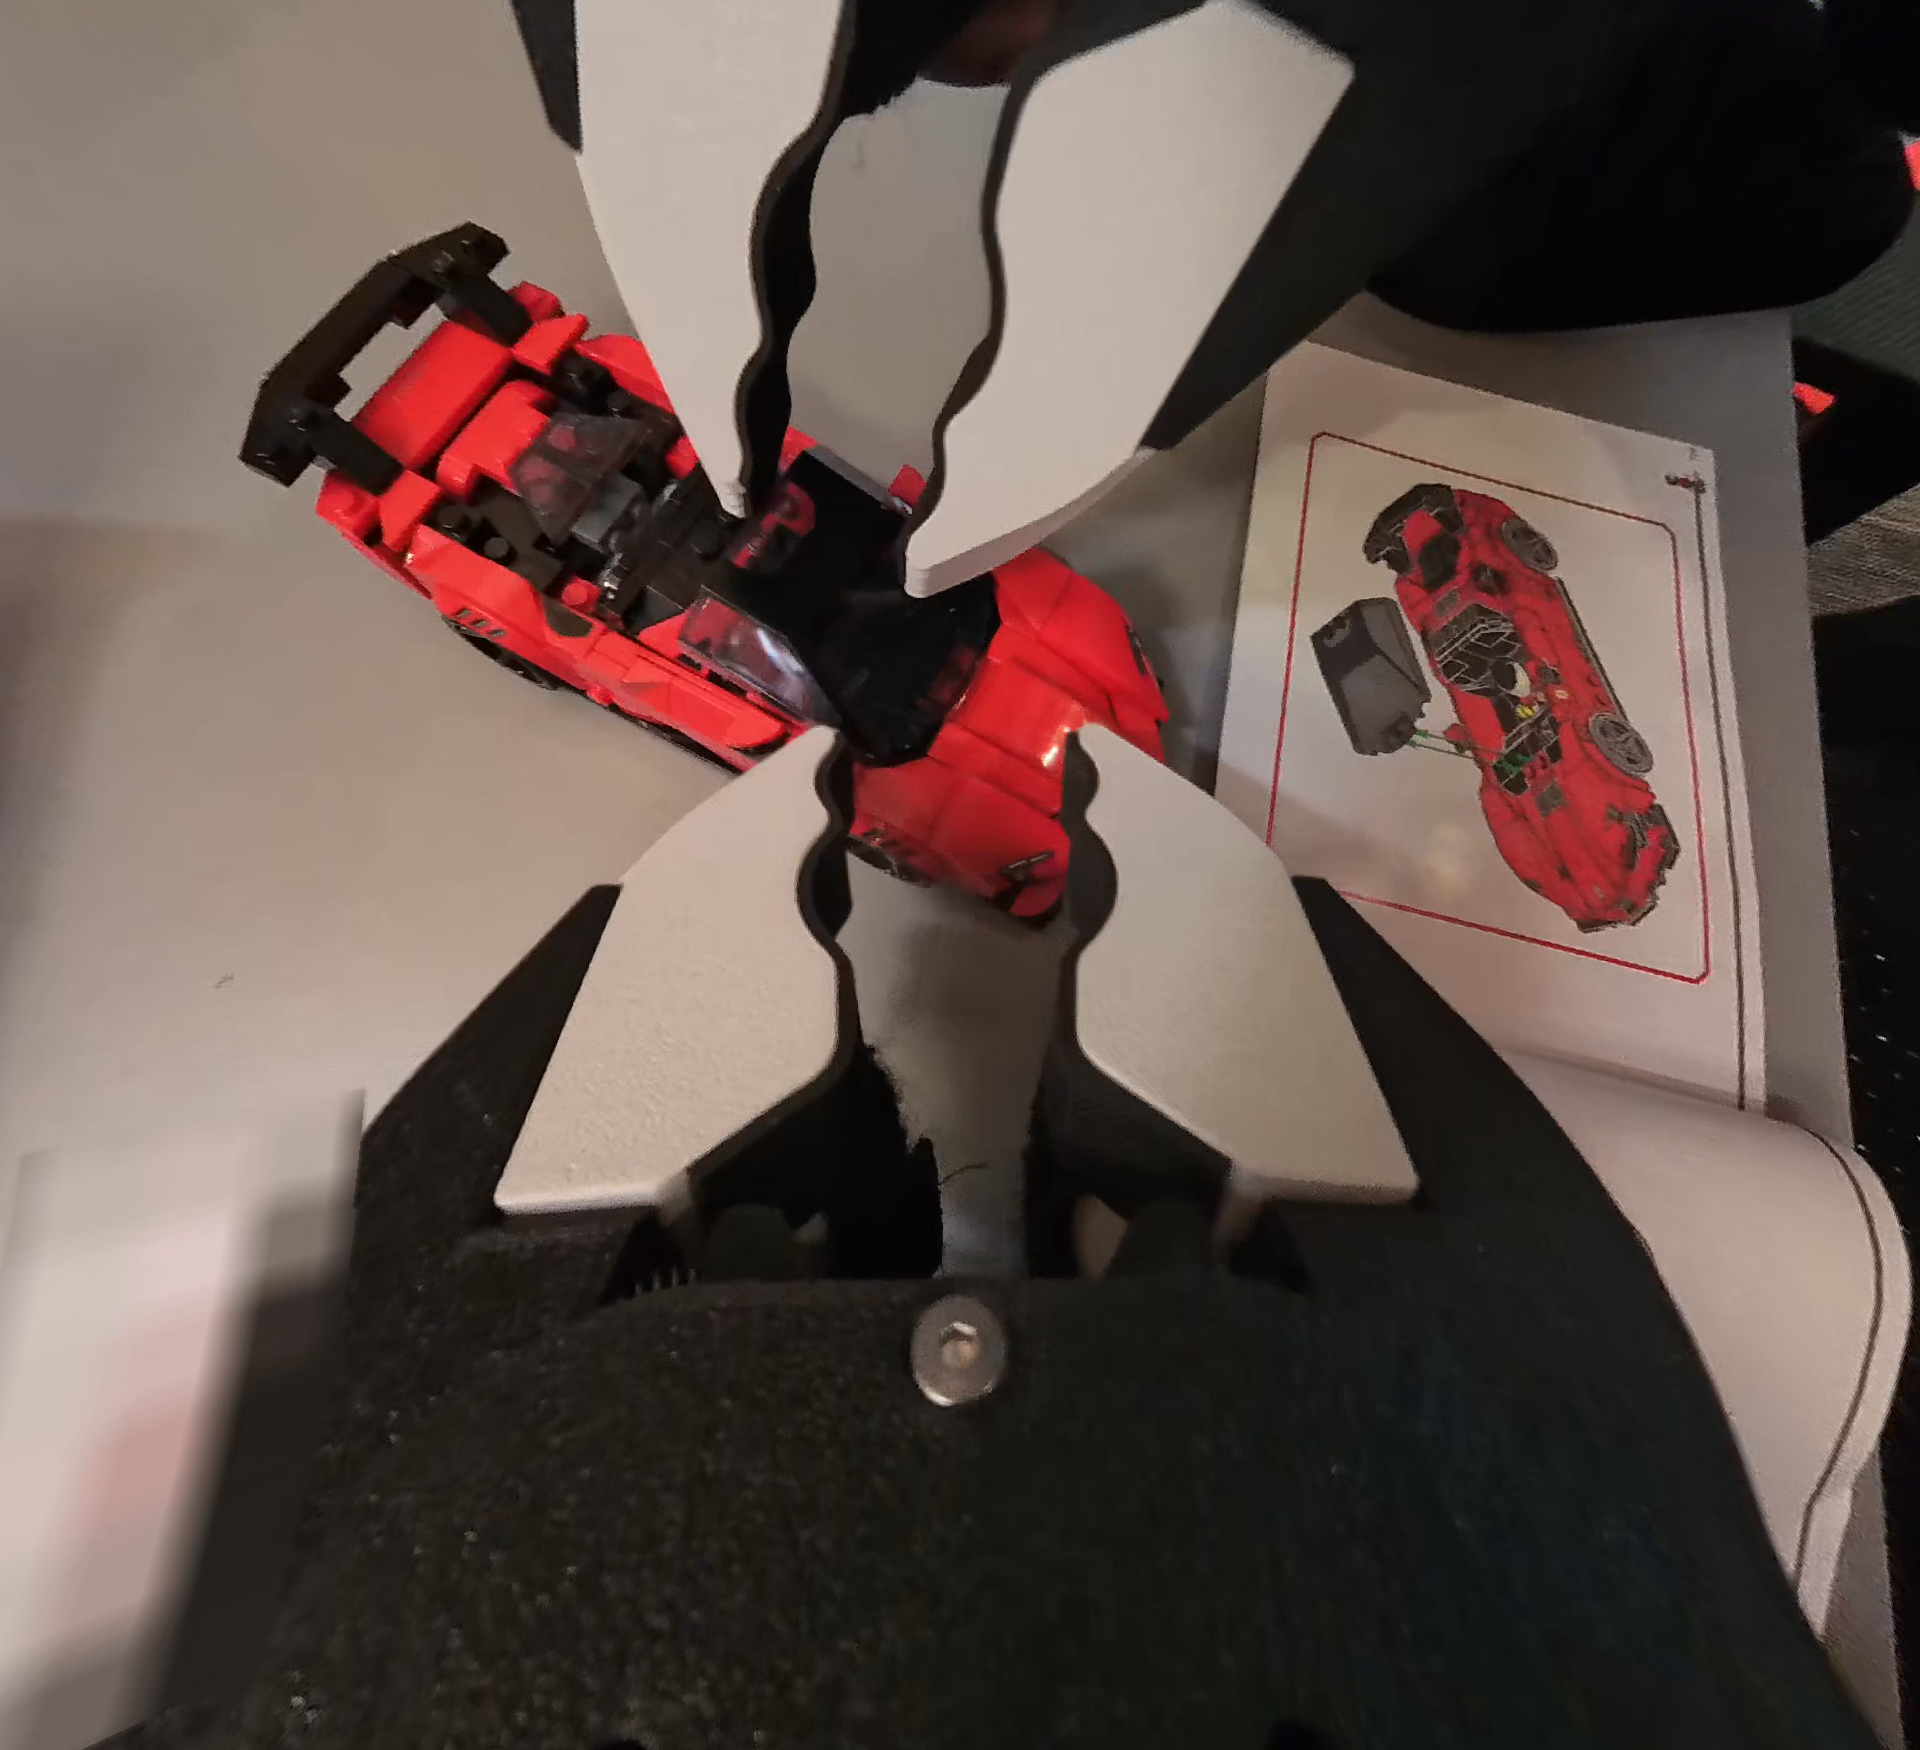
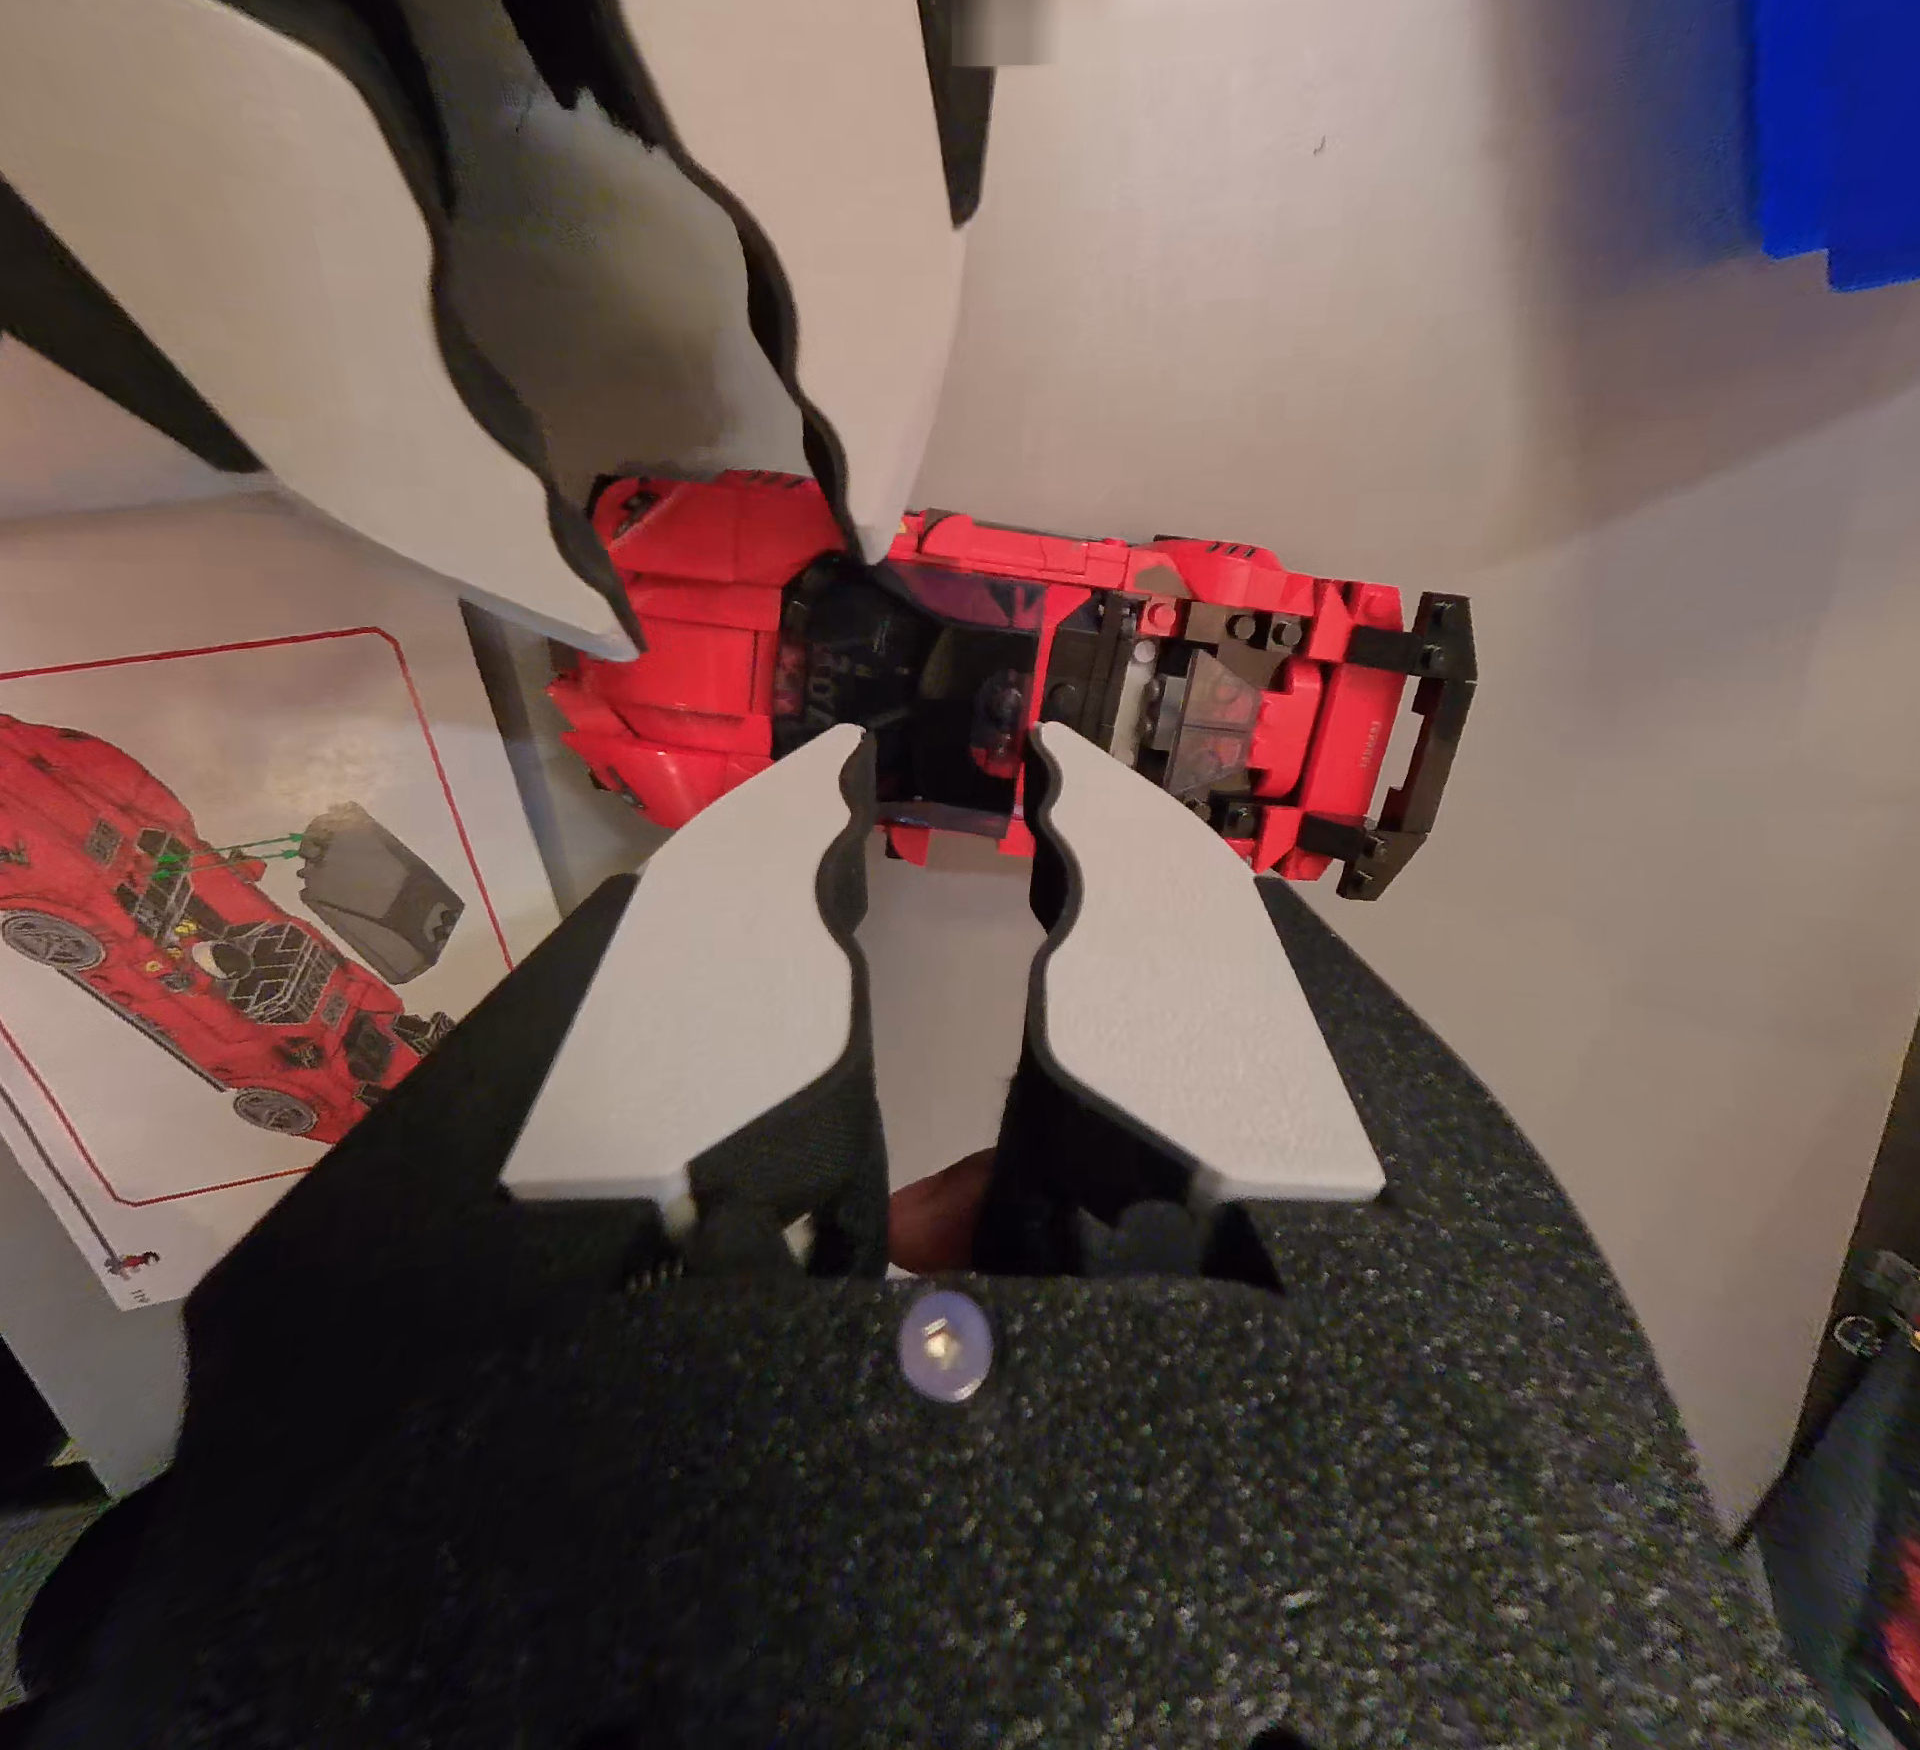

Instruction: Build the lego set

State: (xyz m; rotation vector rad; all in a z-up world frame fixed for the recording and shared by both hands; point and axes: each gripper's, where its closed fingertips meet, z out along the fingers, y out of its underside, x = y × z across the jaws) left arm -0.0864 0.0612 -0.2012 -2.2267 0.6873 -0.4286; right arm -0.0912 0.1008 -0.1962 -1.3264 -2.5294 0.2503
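A red lego car (image 1: 457,422) with a black rear wing (image 1: 343,370) lies on the pale table (image 1: 208,817). My left gripper (image 1: 956,755) is shut on the car's red front end, one finger on each side of the hood. My right gripper (image 1: 826,531) comes in from the far side and is shut on the black roof piece (image 1: 883,651) over the cockpit. In the right wrist view the car (image 2: 1330,724) lies crosswise. There my right gripper (image 2: 945,734) straddles the black roof piece (image 2: 904,661), and the left gripper (image 2: 748,594) holds the nose at upper left.
The open instruction booklet (image 1: 1507,713) lies right of the car, showing a drawing of the car and a black piece; it also shows in the right wrist view (image 2: 208,921). A blue object (image 2: 1829,38) is at the far right. The table edge (image 1: 1808,661) runs just beyond the booklet. The grippers' ends are close to 4 cm from one another.
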